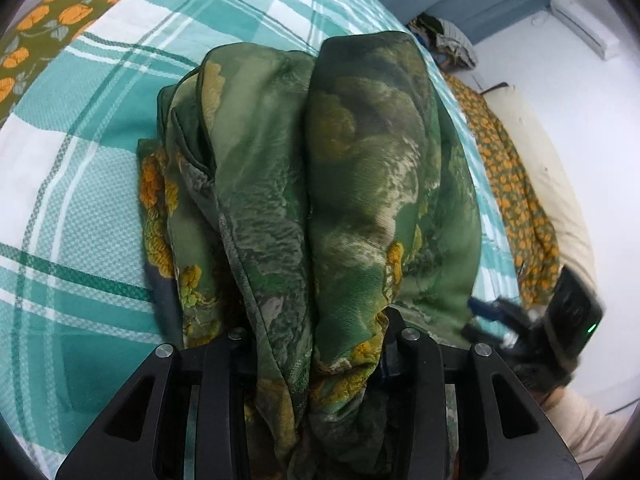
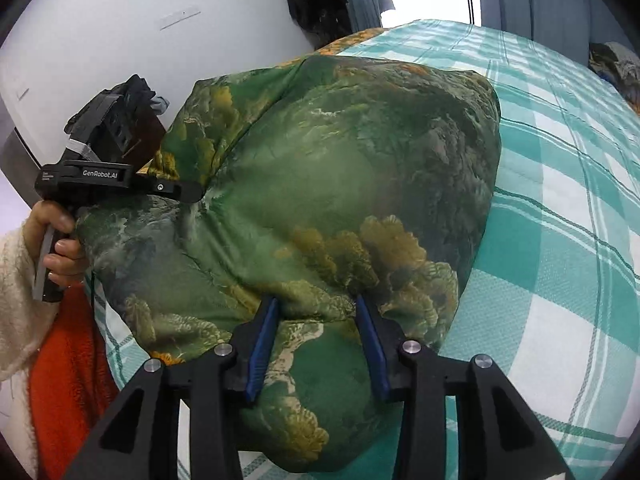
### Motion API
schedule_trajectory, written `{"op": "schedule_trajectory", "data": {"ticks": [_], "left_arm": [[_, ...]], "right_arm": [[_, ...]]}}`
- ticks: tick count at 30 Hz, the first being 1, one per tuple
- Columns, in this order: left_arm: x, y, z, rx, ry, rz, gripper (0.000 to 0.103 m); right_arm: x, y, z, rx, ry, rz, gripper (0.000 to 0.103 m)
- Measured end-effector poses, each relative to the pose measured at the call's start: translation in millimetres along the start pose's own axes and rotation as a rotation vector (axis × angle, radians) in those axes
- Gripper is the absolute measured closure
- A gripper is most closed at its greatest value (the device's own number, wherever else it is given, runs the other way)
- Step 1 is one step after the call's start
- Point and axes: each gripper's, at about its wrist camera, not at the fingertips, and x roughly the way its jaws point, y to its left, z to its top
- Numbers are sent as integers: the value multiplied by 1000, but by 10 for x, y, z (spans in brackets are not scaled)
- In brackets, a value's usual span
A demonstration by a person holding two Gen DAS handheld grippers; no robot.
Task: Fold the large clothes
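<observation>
A large green garment with yellow and orange print (image 1: 360, 184) lies bunched on the teal plaid bed (image 1: 80, 208). In the left wrist view its folds drape over and between my left gripper's (image 1: 316, 344) jaws, hiding the fingertips; it holds the cloth. In the right wrist view the same garment (image 2: 340, 184) spreads as a broad mound, and my left gripper (image 2: 188, 192) pinches its left edge. My right gripper (image 2: 318, 312) is open, its blue pads (image 2: 262, 344) pressing down on the near part of the garment. The right gripper also shows blurred in the left wrist view (image 1: 492, 312).
An orange-flowered sheet (image 1: 516, 200) and a cream pillow (image 1: 560, 200) lie along the bed's edge by the white wall. A pile of clothes (image 1: 448, 40) sits at the far end. An orange cloth (image 2: 68, 380) hangs at the person's side.
</observation>
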Motion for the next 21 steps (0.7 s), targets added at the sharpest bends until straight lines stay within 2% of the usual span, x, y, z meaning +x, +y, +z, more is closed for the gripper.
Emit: {"op": "schedule_trajectory", "data": {"ticks": [2,6,9,11,14,16,18,21], "left_arm": [[-19,27,13,-1,1,-4,64],[-36,62,10,-11,-3,-26,64],[-55,85,-15,-12,-9,-30,64],[-67,120,-37,-15,-13,-35,64],[-74,231,-106,-38,-18,-44,64],[-61,283,-151,-41,-17,-39,64],[-88,306,-166,-43,-19,-55,64],[-132,351,-203,-46,-23,-71,64]], "right_arm": [[-106,-55,236,28,30,35,62],[-216,-214,837,91,-31,35,62],[32,-350,1340,126,-33,12,62],[365,-438,1576,157,11,0,62],[980,-555,1562,224,155,-12,62],[1184,-531,1482,176,175,-57,62],[1102,-508,1476,175,153,-62,62],[795,-401,1386,106,110,-73,62]]}}
